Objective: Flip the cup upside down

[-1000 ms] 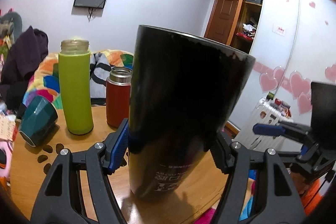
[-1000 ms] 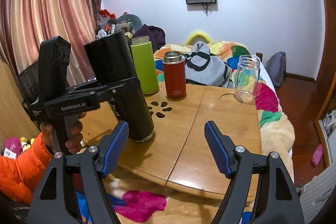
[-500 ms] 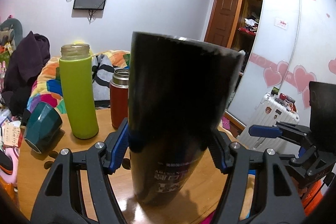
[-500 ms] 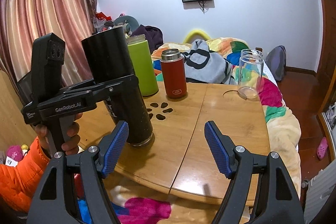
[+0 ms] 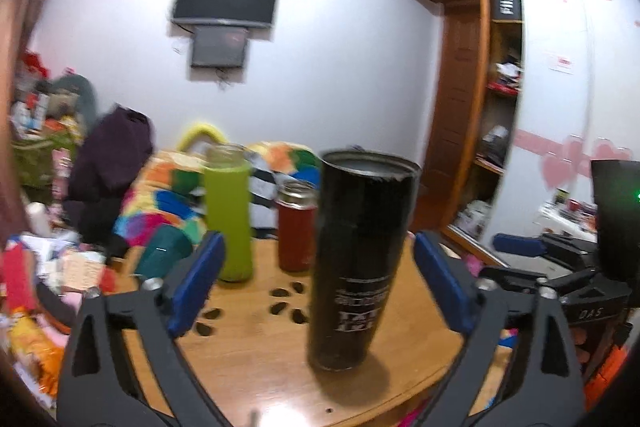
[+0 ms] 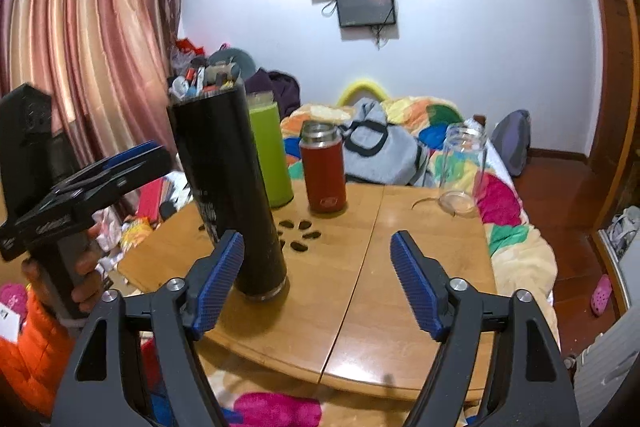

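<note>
Left hand-held gripper (image 5: pixel 316 291): jaws spread, blue pads clear of the black cup (image 5: pixel 356 259) on both sides, touching nothing. The cup stands free between them on the worktop (image 5: pixel 248 359), printed lettering reading inverted, a metal ring at its foot in the right wrist view. Judgement: it is already rim-down, so the flip looks done, and the spread jaws suit a release.

Right hand-held gripper (image 6: pixel 318 283): jaws also spread, empty, and aimed over bare worktop. The cup (image 6: pixel 230 187) sits at its 10 o'clock, just beyond the left pad; whether they touch I cannot tell. Probably idle, standing by.

Beyond the cup at 12 o'clock: dark paw-print marks (image 6: pixel 298 233) in the wood. Further at 11 o'clock: red flask (image 5: pixel 296 227) and green bottle (image 5: pixel 228 215), upright and close together. At 9 o'clock near the far edge, a teal cup (image 5: pixel 160 255). Clear glass (image 6: pixel 462 167) stands apart at 1 o'clock in the right wrist view.

Behind the worktop: bed with patchwork quilt (image 6: pixel 432 119).
</note>
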